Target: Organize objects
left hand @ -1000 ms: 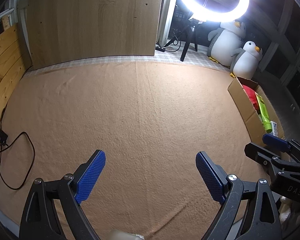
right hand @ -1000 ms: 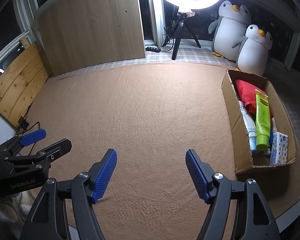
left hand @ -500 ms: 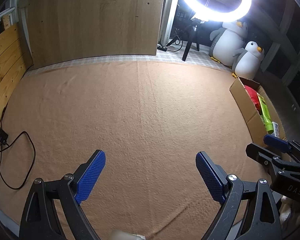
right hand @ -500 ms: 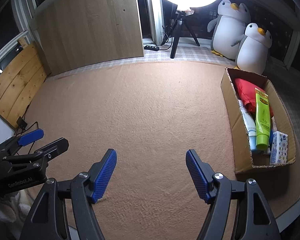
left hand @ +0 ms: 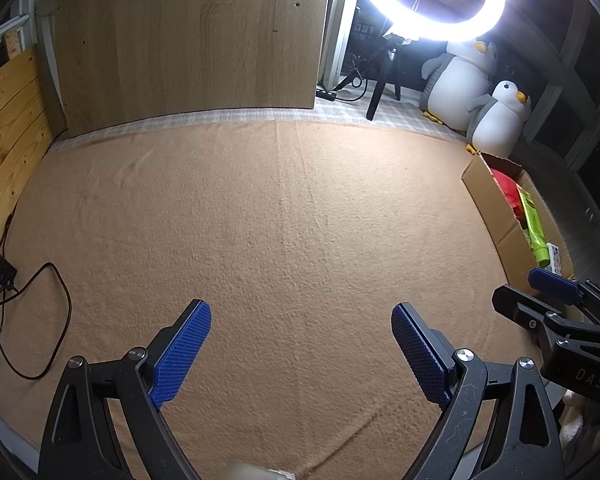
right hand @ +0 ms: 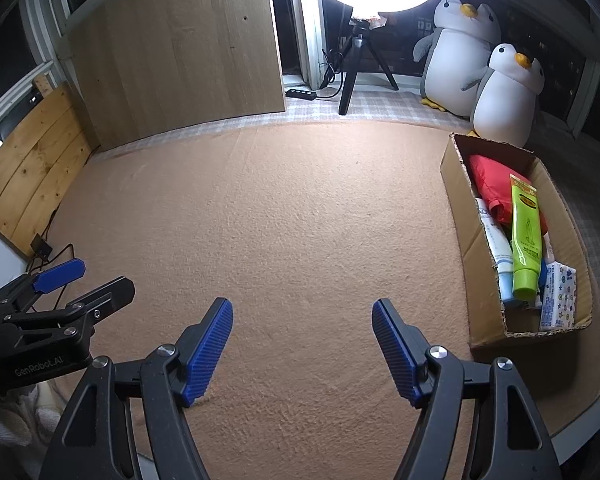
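A cardboard box (right hand: 460, 200) stands at the right edge of the tan blanket (right hand: 300, 220). It holds a red pouch (right hand: 490, 180), a green tube (right hand: 525, 240), a white tube (right hand: 496, 244) and a starred tissue pack (right hand: 558, 296). The box also shows in the left wrist view (left hand: 488, 192). My left gripper (left hand: 301, 340) is open and empty above the blanket's near edge. My right gripper (right hand: 302, 340) is open and empty, left of the box. Each gripper shows at the side of the other's view.
Two plush penguins (right hand: 480, 60) sit behind the box. A ring light on a tripod (right hand: 360, 60) and a wooden board (right hand: 180, 52) stand at the back. A power strip and black cable (left hand: 28, 300) lie at the left edge.
Both views have drifted slightly; the box and penguins sit a little differently in frame. The grippers stay open and empty.
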`<state>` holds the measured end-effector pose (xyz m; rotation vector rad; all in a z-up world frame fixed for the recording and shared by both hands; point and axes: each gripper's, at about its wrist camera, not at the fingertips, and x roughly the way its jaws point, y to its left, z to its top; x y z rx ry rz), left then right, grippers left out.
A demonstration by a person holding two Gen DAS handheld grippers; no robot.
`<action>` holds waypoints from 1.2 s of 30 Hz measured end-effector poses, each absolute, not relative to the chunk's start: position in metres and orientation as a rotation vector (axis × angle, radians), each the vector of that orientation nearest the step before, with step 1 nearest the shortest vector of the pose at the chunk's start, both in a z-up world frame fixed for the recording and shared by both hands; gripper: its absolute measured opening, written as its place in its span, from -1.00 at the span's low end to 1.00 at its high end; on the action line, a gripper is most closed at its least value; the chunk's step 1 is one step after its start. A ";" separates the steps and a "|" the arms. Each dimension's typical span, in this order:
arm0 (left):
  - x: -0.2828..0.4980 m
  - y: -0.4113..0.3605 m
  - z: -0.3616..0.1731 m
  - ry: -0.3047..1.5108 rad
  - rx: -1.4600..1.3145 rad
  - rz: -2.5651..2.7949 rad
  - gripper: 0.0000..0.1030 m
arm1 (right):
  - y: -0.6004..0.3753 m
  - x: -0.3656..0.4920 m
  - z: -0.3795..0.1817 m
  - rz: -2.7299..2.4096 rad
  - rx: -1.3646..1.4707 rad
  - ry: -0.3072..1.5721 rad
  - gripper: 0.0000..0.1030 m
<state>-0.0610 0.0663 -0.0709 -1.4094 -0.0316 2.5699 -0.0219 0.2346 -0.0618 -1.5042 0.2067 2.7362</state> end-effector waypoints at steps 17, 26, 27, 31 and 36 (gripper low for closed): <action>-0.061 0.066 -0.071 -0.029 -1.412 2.570 0.82 | 0.235 -0.023 -0.064 2.734 -1.511 0.204 0.34; -0.061 0.066 -0.073 -0.032 -1.419 2.568 0.82 | 0.235 -0.023 -0.067 2.731 -1.518 0.200 0.35; -0.061 0.066 -0.073 -0.033 -1.419 2.568 0.82 | 0.236 -0.023 -0.067 2.731 -1.519 0.198 0.35; -0.061 0.067 -0.074 -0.030 -1.419 2.570 0.82 | 0.236 -0.023 -0.068 2.730 -1.521 0.199 0.35; -0.062 0.066 -0.076 -0.033 -1.425 2.568 0.82 | 0.237 -0.024 -0.072 2.723 -1.538 0.191 0.35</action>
